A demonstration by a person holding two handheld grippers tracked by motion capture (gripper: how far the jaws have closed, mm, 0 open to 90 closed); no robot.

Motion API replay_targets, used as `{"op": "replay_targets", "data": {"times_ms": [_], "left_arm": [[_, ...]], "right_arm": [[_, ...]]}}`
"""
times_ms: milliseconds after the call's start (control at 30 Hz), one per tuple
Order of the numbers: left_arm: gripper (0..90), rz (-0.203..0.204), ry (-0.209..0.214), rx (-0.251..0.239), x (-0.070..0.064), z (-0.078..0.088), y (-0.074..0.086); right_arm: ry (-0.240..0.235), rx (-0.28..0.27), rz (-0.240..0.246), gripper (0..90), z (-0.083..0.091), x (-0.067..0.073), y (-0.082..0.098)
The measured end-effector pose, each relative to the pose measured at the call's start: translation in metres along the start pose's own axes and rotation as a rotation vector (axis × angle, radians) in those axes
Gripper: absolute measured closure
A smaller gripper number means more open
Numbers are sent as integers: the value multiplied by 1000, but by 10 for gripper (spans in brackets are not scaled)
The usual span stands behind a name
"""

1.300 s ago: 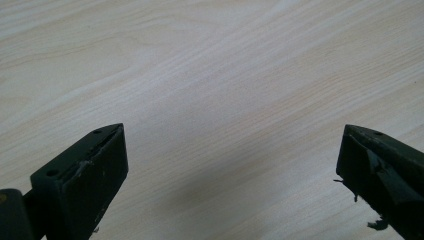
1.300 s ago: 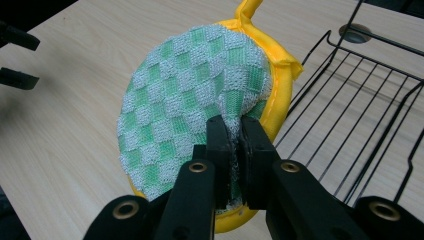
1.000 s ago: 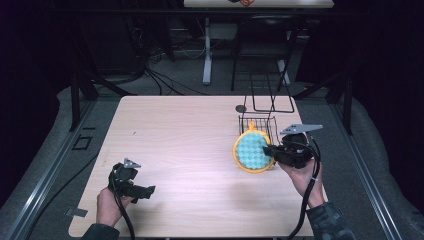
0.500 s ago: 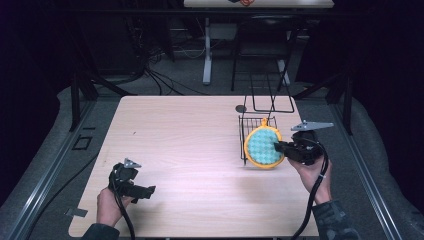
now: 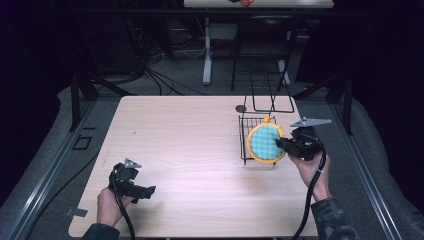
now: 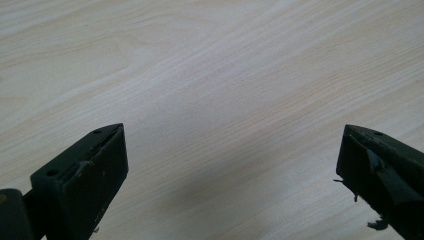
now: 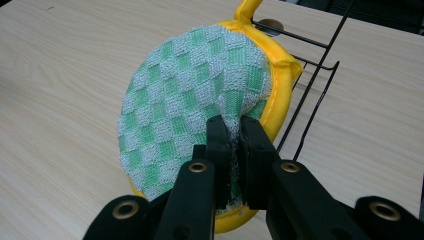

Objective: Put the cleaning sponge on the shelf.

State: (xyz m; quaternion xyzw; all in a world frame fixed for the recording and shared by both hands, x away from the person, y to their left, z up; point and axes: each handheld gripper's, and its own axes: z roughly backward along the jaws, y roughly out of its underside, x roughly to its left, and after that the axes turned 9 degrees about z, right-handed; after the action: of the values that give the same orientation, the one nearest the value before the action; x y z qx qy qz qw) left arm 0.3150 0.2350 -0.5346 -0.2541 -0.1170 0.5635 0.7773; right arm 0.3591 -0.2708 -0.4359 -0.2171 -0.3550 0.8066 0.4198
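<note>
A round pot holder (image 5: pixel 263 141) (image 7: pixel 195 95), green-and-white checked with a yellow rim and loop, stands on edge at the right side of the table. My right gripper (image 5: pixel 281 145) (image 7: pixel 232 125) is shut on its lower edge and holds it against the near end of a black wire rack (image 5: pixel 245 136) (image 7: pixel 320 65). My left gripper (image 5: pixel 148 190) (image 6: pixel 232 137) rests low over the bare wood near the table's front left, its jaws wide open with nothing between them.
A taller black wire frame (image 5: pixel 272 102) rises behind the rack near the far edge, with a small dark round spot (image 5: pixel 241 108) on the table beside it. The light wooden table (image 5: pixel 190 145) is ringed by dark floor with cables.
My right gripper has carried the pot holder to the right and a little farther back, from beside the rack onto its near end. The left gripper has stayed in place.
</note>
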Motion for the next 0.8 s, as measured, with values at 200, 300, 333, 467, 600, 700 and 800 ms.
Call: {"op": "replay_targets", "data": {"times_ms": [200,300,333,467,600,700,800], "left_arm": [[3,0,0,-1,0,0,0],[3,-1,0,-1,0,0,0],[3,2,-2,-3,0,0,0],[3,3,0,-1,1,1,0],[3,4,0,-2,1,1,0],[3,3,0,-2,1,1,0],[3,3,-3,-4,0,1,0]], "right_arm": [[11,5,-10,851,-8,-4,-1],[10,8,-11,851,-14,-6,-3],[16,11,-5,851,-21,-6,-3],[30,47,8,851,-38,-4,0],[36,54,-1,850,-47,-8,2],[43,57,3,850,-50,-10,0],[47,63,-1,850,-53,-13,0]]}}
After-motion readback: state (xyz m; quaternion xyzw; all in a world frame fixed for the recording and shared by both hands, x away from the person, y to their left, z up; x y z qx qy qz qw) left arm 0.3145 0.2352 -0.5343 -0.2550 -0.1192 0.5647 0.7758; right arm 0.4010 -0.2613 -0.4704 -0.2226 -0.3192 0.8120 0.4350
